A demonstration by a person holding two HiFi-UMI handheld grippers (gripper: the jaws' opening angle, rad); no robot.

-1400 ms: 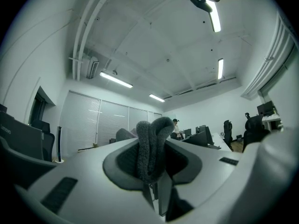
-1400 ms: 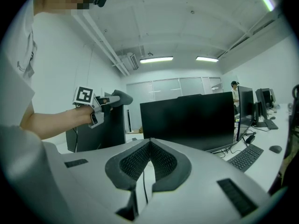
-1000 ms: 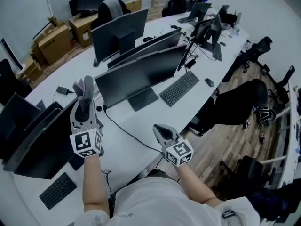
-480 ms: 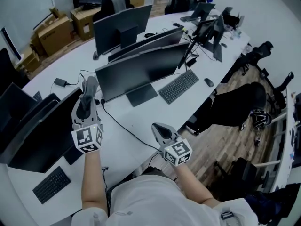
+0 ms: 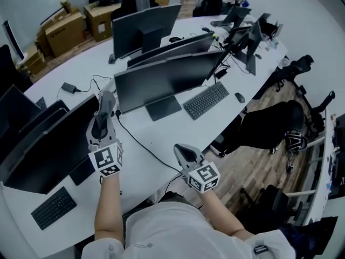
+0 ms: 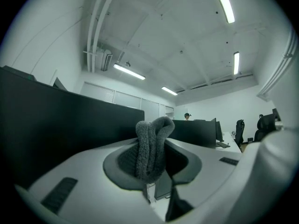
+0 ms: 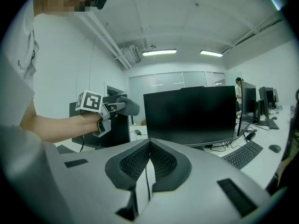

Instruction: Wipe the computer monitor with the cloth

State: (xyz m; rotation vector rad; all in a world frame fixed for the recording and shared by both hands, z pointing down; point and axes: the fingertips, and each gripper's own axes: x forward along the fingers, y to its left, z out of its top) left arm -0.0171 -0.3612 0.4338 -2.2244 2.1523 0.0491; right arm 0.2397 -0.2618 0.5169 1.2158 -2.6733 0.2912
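Cloth (image 6: pixel 150 146): grey, fuzzy, bunched upright, pinched between jaws of left gripper (image 5: pixel 105 107). Held above desk (image 5: pixel 140 161) at 9 o'clock of monitor (image 5: pixel 167 79), just beside its left edge; narrow gap seen between them in right gripper view. Second screen (image 5: pixel 46 139), dark, at 8 o'clock of left gripper, with small keyboard (image 5: pixel 53 208) at 6 o'clock of it. Monitor upright on its stand, screen dark, facing the person. Black cable (image 5: pixel 148 150) across desk from 7 o'clock of the stand toward near edge. Right gripper (image 5: pixel 183 151) at 6 o'clock of monitor, well apart from it, jaws pressed together on nothing. Keyboard (image 5: pixel 206 100) at 3 o'clock of the stand. Black chair (image 5: pixel 264 125) at 4 o'clock, off desk.
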